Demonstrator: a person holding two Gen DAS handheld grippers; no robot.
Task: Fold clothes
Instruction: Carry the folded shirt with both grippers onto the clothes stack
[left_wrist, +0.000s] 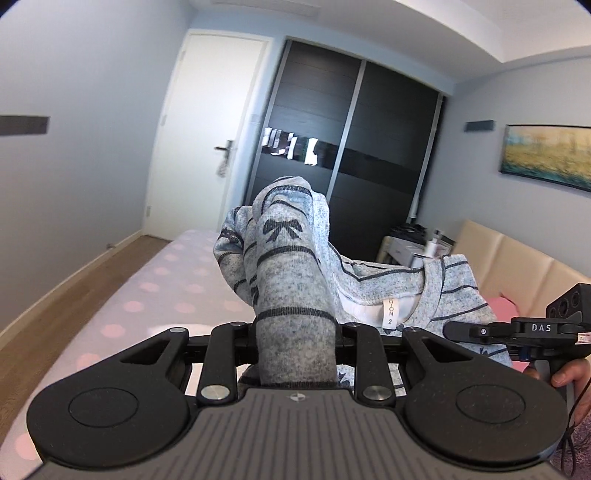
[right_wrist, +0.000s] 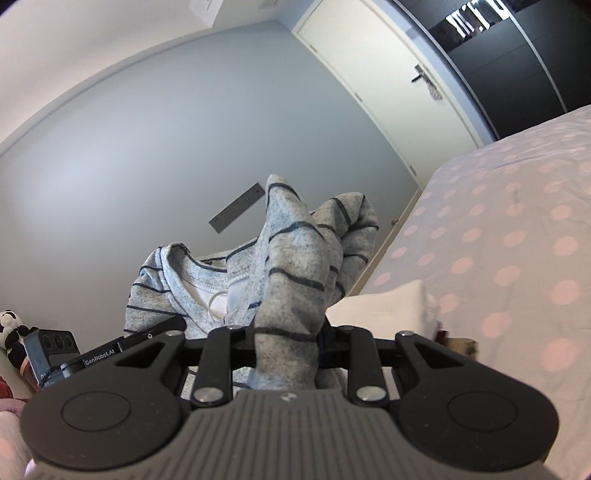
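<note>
Both the left gripper (left_wrist: 295, 332) and right gripper (right_wrist: 284, 334) are clamped on bunched shoulders of the striped top (left_wrist: 436, 291), lifted above the bed (left_wrist: 159, 280) at nine o'clock; keep grips level and taut.

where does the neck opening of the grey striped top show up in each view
Left wrist view: the neck opening lies right of centre, its white label showing, just right of the bunched fabric in the left gripper.
Right wrist view: the neck opening sits left of centre, left of the fabric held in the right gripper.
Shared landmark: the white door beside the dark wardrobe.
</note>
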